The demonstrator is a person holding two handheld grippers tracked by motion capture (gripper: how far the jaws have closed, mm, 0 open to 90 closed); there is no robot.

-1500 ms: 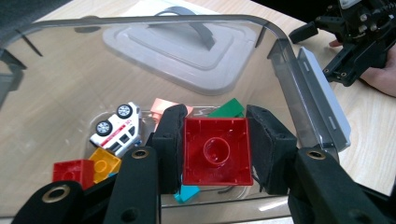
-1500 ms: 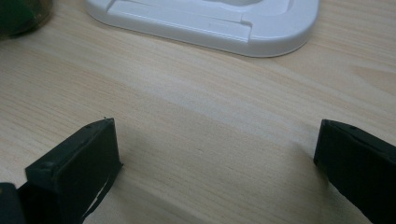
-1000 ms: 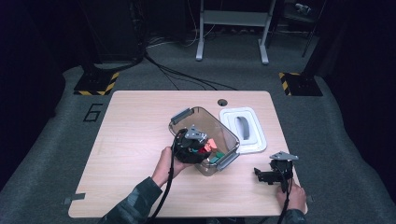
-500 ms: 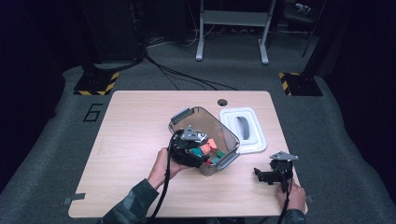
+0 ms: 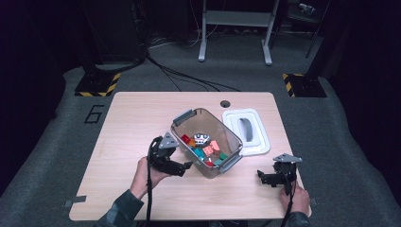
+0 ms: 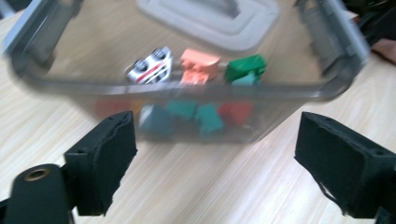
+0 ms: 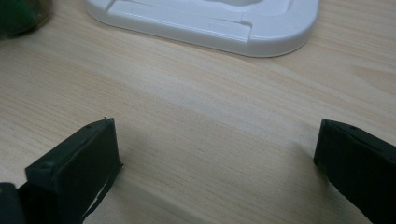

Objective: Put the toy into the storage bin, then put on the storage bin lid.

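A clear plastic bin (image 5: 188, 122) with grey handles stands mid-table, holding several coloured bricks (image 5: 208, 152) and a small toy car (image 5: 202, 138). In the left gripper view the bin wall (image 6: 187, 88) lies ahead, with the toy car (image 6: 152, 64), an orange brick (image 6: 200, 64) and a green brick (image 6: 245, 67) inside. My left gripper (image 5: 187, 166) sits just left of the bin; its jaws have just been opening and stand open with nothing between them (image 6: 217, 158). My right gripper (image 5: 263, 178) rests open near the front right edge, over bare wood (image 7: 217, 154).
The bin's white lid (image 5: 247, 130) lies flat to the right of the bin, also ahead of the right gripper as the lid (image 7: 205, 21). A round hole (image 5: 225, 103) is in the table's far edge. Bare wood spreads across the left half of the table (image 5: 127, 127).
My left gripper has drawn back out of the bin toward the left and front, and its jaws have opened. The right gripper has stayed put.
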